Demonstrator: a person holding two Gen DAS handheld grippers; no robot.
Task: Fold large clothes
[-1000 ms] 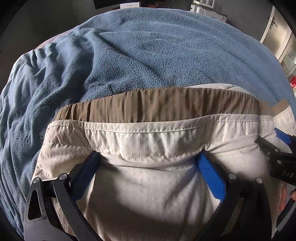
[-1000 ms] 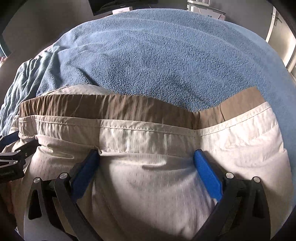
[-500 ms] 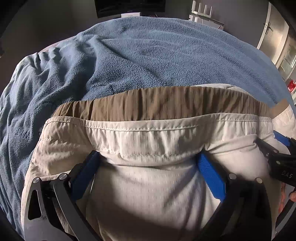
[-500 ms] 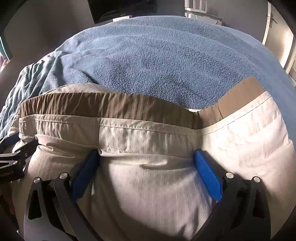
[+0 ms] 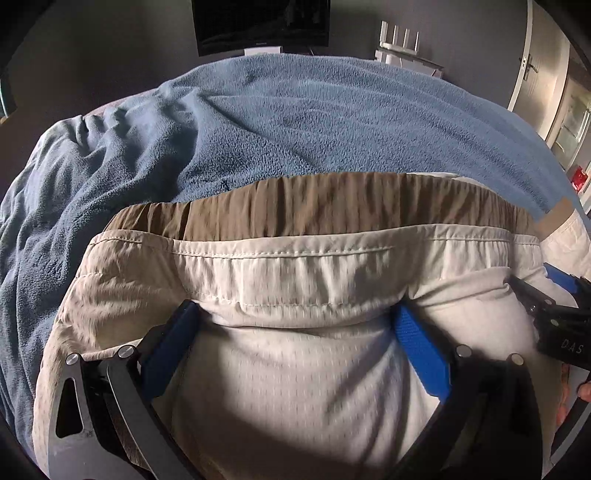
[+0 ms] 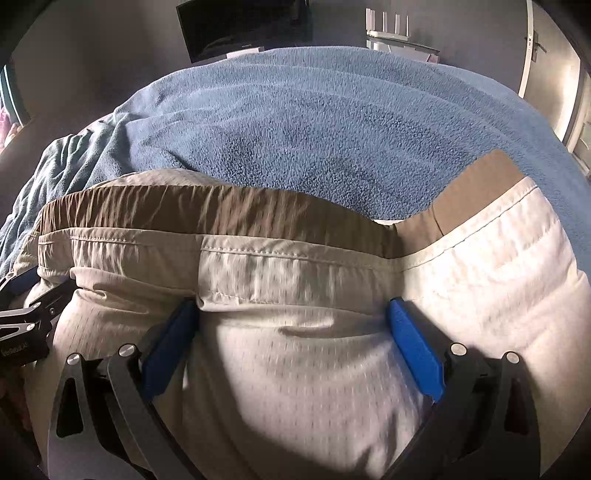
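Observation:
A cream garment (image 5: 295, 376) with a brown elastic waistband (image 5: 317, 206) lies on a blue fleece blanket (image 5: 295, 118). It also fills the right wrist view (image 6: 306, 387), waistband (image 6: 207, 210) on the far side. My left gripper (image 5: 295, 325) has its blue fingers (image 5: 421, 350) spread wide, with the cream cloth bulging between them just behind the waistband hem. My right gripper (image 6: 291, 321) stands the same way, fingers (image 6: 413, 347) spread with cloth between them. The right gripper shows at the right edge of the left wrist view (image 5: 554, 314); the left gripper shows at the left edge of the right wrist view (image 6: 26, 317).
The blue blanket (image 6: 332, 122) covers a bed and is rumpled at the left (image 5: 74, 166). A dark screen (image 5: 258, 22) and a white router (image 5: 402, 51) stand by the grey wall behind. A door (image 5: 535, 62) is at the far right.
Both views have tilted up and pulled back: more of the wall, screen and blanket shows. The waistband sits lower in the frames. The fingers' spread has not changed.

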